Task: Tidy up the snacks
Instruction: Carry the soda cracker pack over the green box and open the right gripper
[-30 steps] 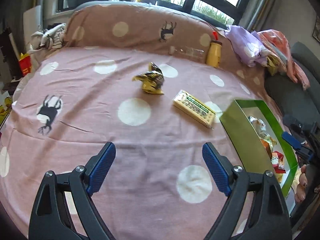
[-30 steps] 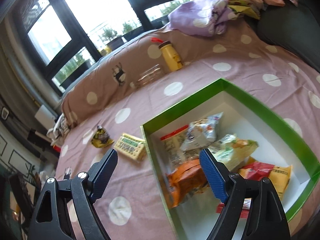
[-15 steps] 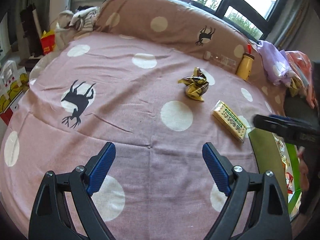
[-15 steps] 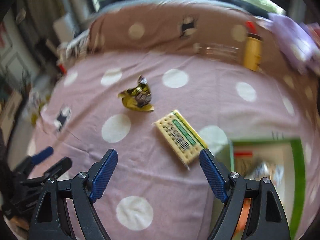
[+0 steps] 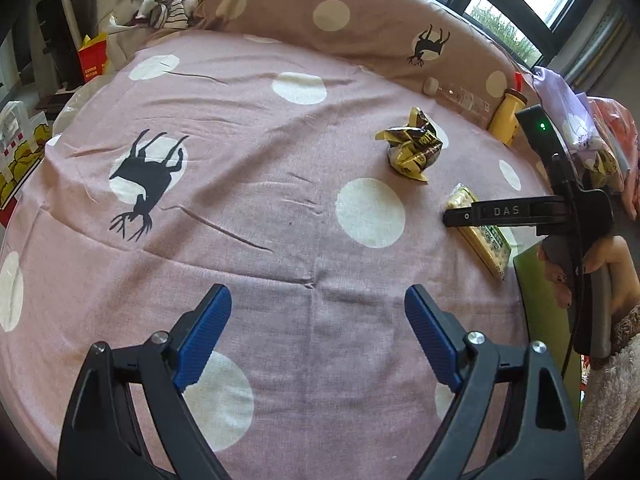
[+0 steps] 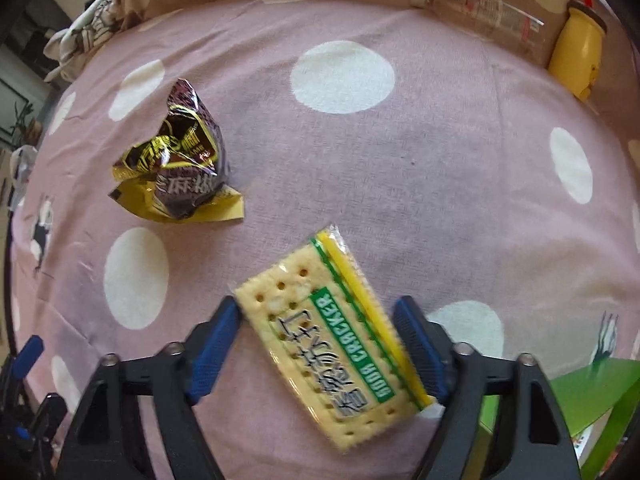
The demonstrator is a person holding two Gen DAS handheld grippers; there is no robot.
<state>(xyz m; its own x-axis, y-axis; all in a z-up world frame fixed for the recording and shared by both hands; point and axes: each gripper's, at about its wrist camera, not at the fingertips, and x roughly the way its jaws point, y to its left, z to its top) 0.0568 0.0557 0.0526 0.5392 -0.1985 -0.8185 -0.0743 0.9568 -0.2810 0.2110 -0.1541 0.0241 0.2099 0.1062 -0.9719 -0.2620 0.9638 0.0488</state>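
Note:
A yellow-green soda cracker pack [image 6: 332, 340] lies flat on the pink spotted sheet. My right gripper [image 6: 318, 338] is open, low over it, with a blue finger on either side of the pack. The pack also shows in the left wrist view [image 5: 482, 236], partly behind the right gripper's black body. A crumpled dark and yellow snack bag [image 6: 180, 160] lies to the far left of the pack; it shows in the left wrist view [image 5: 414, 150] too. My left gripper [image 5: 318, 328] is open and empty above bare sheet. A green box [image 6: 592, 384] edge shows at the lower right.
A clear plastic bottle [image 6: 480, 4] and a yellow bottle [image 6: 576, 56] lie against the spotted bolster at the back. Clothes [image 5: 580, 128] are piled at the right. Bags and clutter [image 5: 24, 148] stand beside the bed at the left.
My right gripper has swung from the green box across to the cracker pack and dropped down around it. My left gripper has drifted left and back, away from the box.

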